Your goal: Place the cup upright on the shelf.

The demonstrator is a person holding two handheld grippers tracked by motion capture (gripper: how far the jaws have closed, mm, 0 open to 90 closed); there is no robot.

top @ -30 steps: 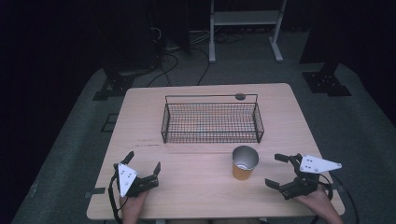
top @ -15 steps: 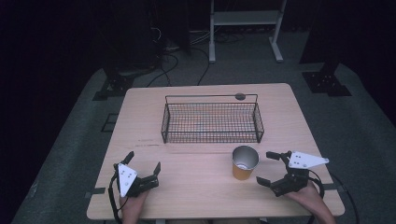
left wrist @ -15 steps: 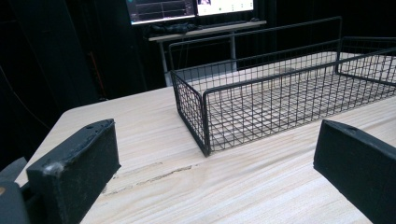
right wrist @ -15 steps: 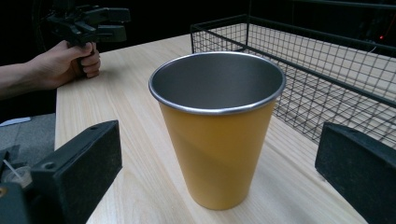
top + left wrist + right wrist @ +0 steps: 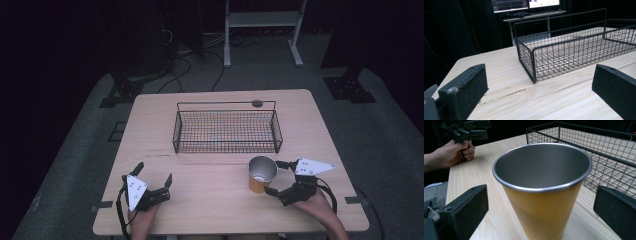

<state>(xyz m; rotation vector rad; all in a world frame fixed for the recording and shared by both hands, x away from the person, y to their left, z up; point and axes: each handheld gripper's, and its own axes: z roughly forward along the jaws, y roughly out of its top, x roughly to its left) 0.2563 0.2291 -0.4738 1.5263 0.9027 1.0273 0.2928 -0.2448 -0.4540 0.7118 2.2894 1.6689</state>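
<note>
Upright between the right gripper's parted jaws, the orange cup.

The high view looks down and forward over the whole table. Each gripper view sits low and close; both share the wire basket, probably its opposite ends.

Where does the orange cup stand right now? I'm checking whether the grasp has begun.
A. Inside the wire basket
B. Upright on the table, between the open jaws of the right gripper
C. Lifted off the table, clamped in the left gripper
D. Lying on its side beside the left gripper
B: the orange cup stands upright on the table, in front of the wire basket, and the right gripper has a jaw on either side, not closed on it.
</note>
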